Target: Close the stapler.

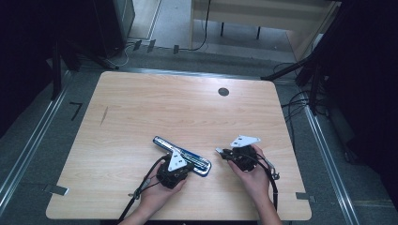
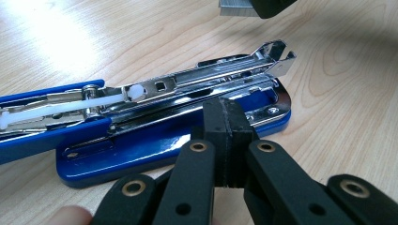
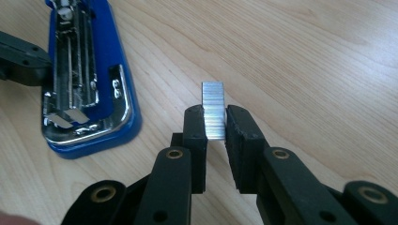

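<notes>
A blue stapler (image 1: 183, 156) lies opened out flat on the wooden table (image 1: 155, 108), its chrome staple channel (image 2: 206, 77) facing up. My left gripper (image 1: 187, 165) sits at the near side of the stapler's base (image 2: 141, 150). Its jaws are shut pad to pad (image 2: 228, 129) with nothing between them, and whether they touch the base I cannot tell. To the right, my right gripper (image 1: 221, 151) is shut on a short silver strip of staples (image 3: 213, 110), which stands up between its pads above the table. The strip and the right jaw tip also hang over the stapler's front end (image 2: 239, 8).
A small dark round hole (image 1: 223, 92) sits near the table's far edge. Cables trail from both grippers toward the near edge. Dark stands and floor cables surround the table. In the right gripper view the left gripper (image 3: 21, 58) rests beside the stapler (image 3: 89, 79).
</notes>
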Available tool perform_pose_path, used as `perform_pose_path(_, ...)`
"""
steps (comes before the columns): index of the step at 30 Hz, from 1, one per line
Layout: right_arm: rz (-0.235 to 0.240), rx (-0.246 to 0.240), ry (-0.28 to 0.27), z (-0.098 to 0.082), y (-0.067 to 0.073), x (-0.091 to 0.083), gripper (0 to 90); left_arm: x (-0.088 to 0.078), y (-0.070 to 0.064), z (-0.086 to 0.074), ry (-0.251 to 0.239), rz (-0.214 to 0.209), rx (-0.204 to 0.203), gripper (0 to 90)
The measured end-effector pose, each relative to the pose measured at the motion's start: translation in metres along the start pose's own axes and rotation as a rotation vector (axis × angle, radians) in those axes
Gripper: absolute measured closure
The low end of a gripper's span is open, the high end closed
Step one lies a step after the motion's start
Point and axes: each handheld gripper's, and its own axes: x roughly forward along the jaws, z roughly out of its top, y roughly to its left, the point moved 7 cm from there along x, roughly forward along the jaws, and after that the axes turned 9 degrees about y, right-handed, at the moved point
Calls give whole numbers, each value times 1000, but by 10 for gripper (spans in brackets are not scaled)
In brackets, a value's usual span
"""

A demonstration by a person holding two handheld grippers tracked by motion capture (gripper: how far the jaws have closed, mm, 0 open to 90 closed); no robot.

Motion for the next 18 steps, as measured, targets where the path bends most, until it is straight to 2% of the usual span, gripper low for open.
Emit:
perform_pose_path(4,10,-8,-4,2,3,-2,798,0,0,0,1,0,1,900)
perform_pose_path(6,11,-36,-9,7,7,-5,798,0,0,0,0,0,1,900)
perform_pose_path(11,22,-63,-10,12,17,-8,798,0,0,0,1,0,1,900)
perform_pose_path(14,30,-99,-17,17,25,-10,799,0,0,0,1,1,2,900)
perform_pose_path(18,44,-118,-20,19,30,-11,798,0,0,0,1,0,1,900)
